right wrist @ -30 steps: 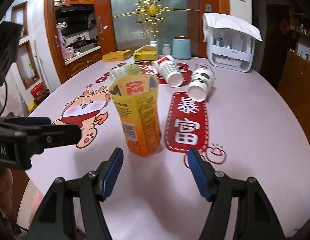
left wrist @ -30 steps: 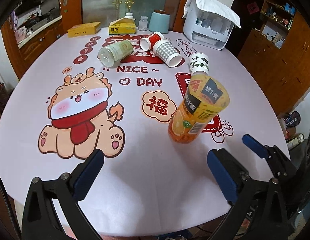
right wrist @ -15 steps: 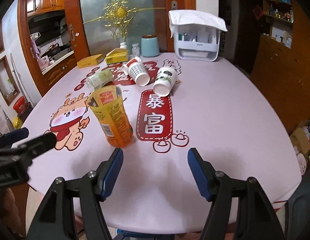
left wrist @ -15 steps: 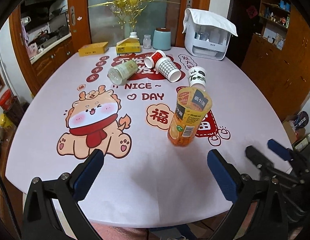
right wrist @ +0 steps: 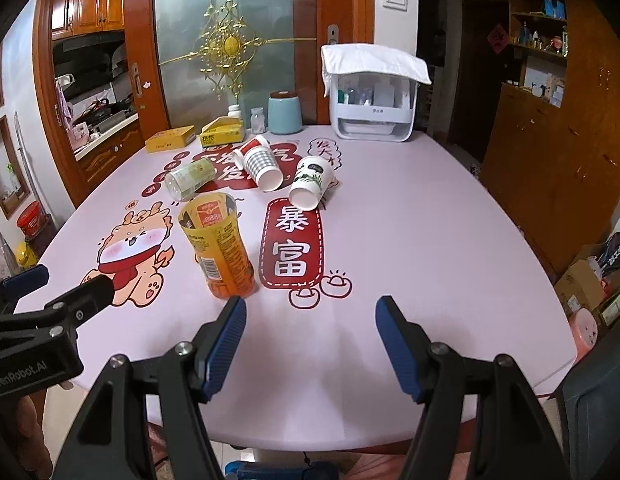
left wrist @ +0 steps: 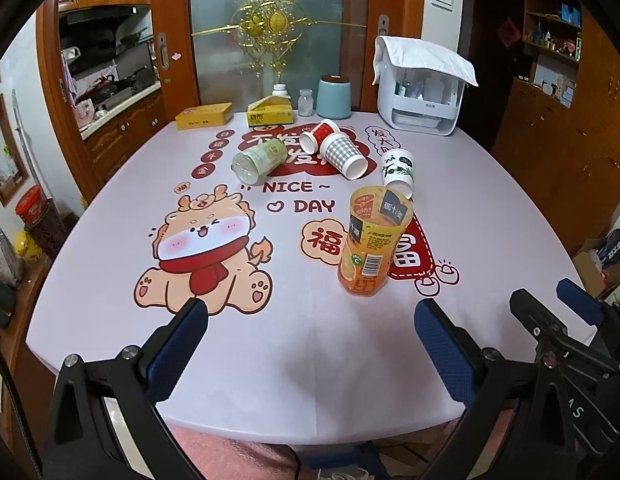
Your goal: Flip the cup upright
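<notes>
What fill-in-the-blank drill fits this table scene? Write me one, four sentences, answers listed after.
1. The orange cup stands ____ on the table.
2. The panda cup lies on its ____.
3. The grey checked cup touches a ____ cup behind it.
4. Both the left tongs and the right tongs are ____ and hold nothing.

Missing words: upright; side; red; open
</notes>
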### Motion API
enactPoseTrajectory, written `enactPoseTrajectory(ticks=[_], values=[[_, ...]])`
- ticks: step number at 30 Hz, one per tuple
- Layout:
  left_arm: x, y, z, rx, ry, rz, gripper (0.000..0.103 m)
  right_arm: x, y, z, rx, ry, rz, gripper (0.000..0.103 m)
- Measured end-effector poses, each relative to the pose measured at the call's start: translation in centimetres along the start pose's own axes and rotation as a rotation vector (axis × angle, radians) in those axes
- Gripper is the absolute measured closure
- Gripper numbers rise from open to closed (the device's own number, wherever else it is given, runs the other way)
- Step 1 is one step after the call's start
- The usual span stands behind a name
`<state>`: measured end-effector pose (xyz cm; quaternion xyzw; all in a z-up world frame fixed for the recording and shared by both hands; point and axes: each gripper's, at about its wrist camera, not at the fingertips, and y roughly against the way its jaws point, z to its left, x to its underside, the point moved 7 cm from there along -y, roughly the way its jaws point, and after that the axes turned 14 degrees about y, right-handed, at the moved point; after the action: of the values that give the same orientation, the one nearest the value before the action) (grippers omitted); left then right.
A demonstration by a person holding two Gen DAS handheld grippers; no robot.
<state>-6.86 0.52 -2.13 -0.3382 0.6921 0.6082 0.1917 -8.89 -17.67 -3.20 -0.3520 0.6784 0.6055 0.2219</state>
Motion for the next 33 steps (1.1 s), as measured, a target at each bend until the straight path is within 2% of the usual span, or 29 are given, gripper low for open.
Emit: enactPoseTrajectory(ticks=[11,33], values=[[1.0,0.3,-1.4,-0.002,-0.04,0.001,0.001,0.9,0.7,-0.2,-0.015,-0.026,-0.009,0.036],[1.0,0.1,-2.3,0.013,-0.031,-0.002,0.001,1.2,0.0,-0.8,-0.019,-0.048,0.001,0.035]])
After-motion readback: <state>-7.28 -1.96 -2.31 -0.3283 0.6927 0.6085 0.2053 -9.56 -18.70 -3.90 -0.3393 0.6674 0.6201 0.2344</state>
